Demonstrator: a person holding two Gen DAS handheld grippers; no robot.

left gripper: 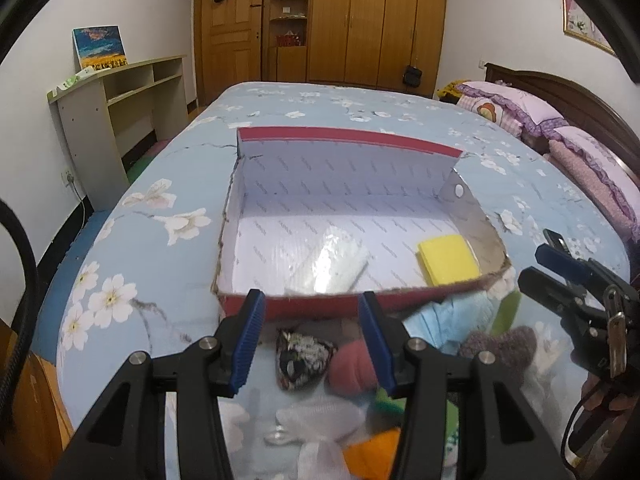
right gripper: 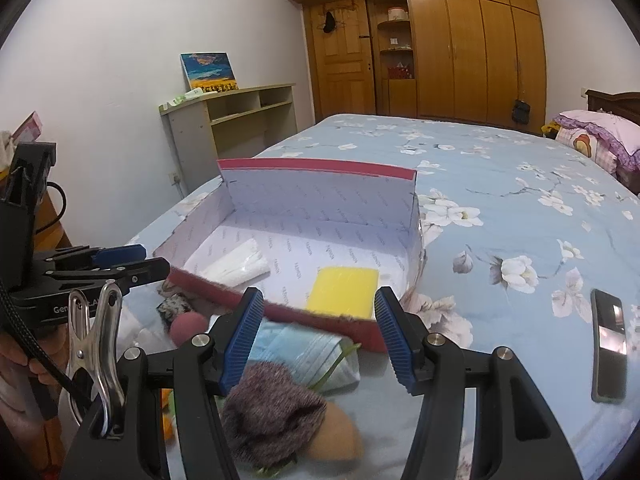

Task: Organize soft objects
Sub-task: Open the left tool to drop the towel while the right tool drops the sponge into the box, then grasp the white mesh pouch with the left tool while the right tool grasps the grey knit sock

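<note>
A red cardboard box [left gripper: 312, 303] with a white lining lies open on the flowered bed. Inside it are a yellow sponge [left gripper: 448, 261] and a white packet [left gripper: 340, 260]. My left gripper [left gripper: 314, 338] hovers open in front of the box, nothing between its blue pads. Under it lie a black-and-white cloth [left gripper: 300, 360] and a pink ball [left gripper: 352, 368]. My right gripper [right gripper: 319, 336] is open and empty too, above a pack of blue masks [right gripper: 304, 354] and a purple-brown knit piece [right gripper: 272, 412]. The sponge [right gripper: 344, 292] sits just beyond its pads.
A dark phone [right gripper: 608, 340] lies on the bedspread to the right. Pillows [left gripper: 516, 108] are stacked at the headboard. A low shelf unit [left gripper: 120, 120] stands along the left wall. An orange item [left gripper: 372, 456] and white plastic [left gripper: 316, 428] lie nearest me.
</note>
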